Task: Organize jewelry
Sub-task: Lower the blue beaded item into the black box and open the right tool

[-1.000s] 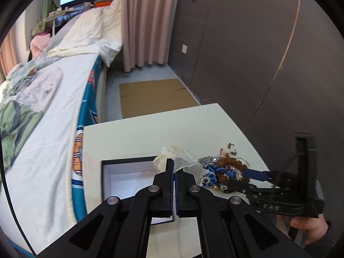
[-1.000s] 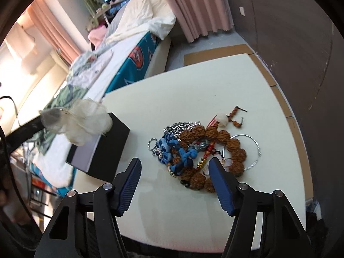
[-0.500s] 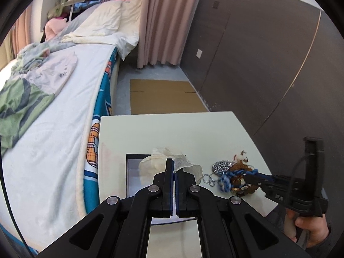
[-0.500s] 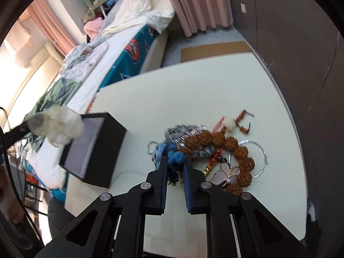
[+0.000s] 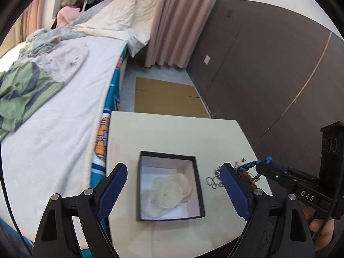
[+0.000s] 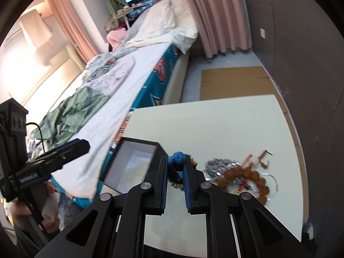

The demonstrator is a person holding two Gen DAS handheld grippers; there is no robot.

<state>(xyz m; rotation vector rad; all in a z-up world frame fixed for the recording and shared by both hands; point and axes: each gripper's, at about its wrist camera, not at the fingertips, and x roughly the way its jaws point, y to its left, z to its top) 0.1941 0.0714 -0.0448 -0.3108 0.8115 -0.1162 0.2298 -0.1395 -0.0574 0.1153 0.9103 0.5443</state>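
A: Bed first, filling nine o'clock in the left wrist view, white cover with a green garment on it. What sits beside it?

B: Table, cream-topped, its long edge just beside the mattress. Pink curtain hangs at twelve o'clock, and flat cardboard lies on the floor between curtain and table.

A: And on the table?

B: Black box, open, white inside, at six o'clock in the left wrist view. Pale gauzy pouch lies flat on its floor.

A: Left gripper?

B: Its jaws have just been opening and now stand wide, one blue pad on either side of the box from above. Nothing is pinched between them; the pouch lies in the box below.

A: Right gripper?

B: Jaws nearly together, clamped on a blue knotted cord bracelet, with small beads hanging under the pads. In the left wrist view it enters from three o'clock, the cord stretched at its tip above the table.

A: Rest of the jewelry?

B: Heap lies on the table at four o'clock from the box in the right wrist view: brown bead string, silver chain, thin silver bangle, a red tassel piece at the heap's one o'clock. Motion blur softens the details.
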